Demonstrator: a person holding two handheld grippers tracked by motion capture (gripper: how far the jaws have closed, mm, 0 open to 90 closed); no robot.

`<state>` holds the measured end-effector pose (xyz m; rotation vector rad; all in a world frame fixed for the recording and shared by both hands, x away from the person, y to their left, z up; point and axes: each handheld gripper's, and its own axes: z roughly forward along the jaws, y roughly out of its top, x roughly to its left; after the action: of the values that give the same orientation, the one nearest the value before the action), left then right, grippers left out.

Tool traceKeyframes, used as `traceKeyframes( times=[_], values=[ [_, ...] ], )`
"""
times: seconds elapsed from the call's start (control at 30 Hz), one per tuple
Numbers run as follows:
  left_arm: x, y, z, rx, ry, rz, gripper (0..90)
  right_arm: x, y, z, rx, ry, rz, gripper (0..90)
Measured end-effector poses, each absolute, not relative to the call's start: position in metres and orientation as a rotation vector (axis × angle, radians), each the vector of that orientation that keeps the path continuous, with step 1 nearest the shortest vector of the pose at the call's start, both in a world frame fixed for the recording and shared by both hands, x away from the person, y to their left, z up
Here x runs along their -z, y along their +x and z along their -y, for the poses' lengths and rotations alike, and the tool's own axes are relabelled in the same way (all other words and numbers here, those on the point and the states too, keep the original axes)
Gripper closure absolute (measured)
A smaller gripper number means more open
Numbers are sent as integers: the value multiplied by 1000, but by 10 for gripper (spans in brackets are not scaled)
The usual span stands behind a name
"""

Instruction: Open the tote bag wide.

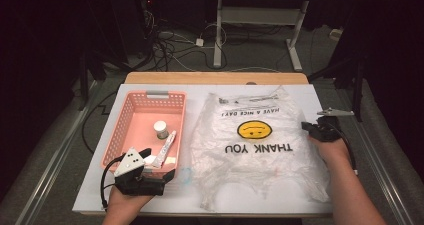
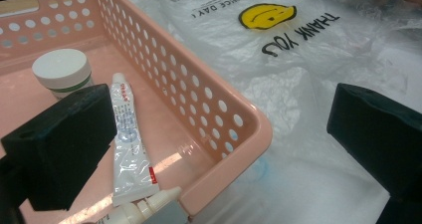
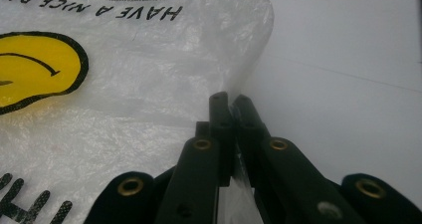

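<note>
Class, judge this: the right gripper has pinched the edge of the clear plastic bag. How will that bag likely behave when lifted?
The plastic bag looks thin and crinkled, so it will probably sag limply. Lying flat, it is likely very light. Its glossy film may slip from the right gripper.

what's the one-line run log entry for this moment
right tongs: shut on plastic bag edge | left tongs: open, straddling basket corner

A clear plastic bag (image 1: 255, 145) printed with a yellow smiley face is lying flat across a white table (image 1: 300, 207), its lettering facing away from the person. The right gripper (image 1: 306, 127) is touching the bag's right edge. The left gripper (image 1: 161, 164) is hovering at the near end of a pink basket (image 1: 125, 130) holding a small jar (image 1: 161, 129) and a tube (image 1: 166, 147).
</note>
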<state>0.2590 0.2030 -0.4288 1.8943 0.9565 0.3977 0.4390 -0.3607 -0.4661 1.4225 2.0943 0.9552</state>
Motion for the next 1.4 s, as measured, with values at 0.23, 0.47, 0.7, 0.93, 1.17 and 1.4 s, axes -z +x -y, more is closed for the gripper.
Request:
traceKeyframes(
  times=[0.23,0.47,0.7,0.93,1.17,1.4],
  values=[
    [428,258,-203,-400,1879,-949,0,467,428,399,-932,1520,-1955,900],
    [428,259,-202,-396,1874,-943,0,472,408,440,-915,1605,-1818,900],
    [428,258,-200,-392,1878,-927,0,458,373,446,-970,1530,-1811,503],
    [427,257,-198,-388,1873,-912,0,448,320,445,-1014,1486,-1811,397],
    [427,256,-198,-383,1867,-907,0,454,252,427,-1092,1495,-1868,361],
    [428,258,-194,-375,1878,-896,0,461,222,416,-1119,1518,-1916,387]
  ],
)
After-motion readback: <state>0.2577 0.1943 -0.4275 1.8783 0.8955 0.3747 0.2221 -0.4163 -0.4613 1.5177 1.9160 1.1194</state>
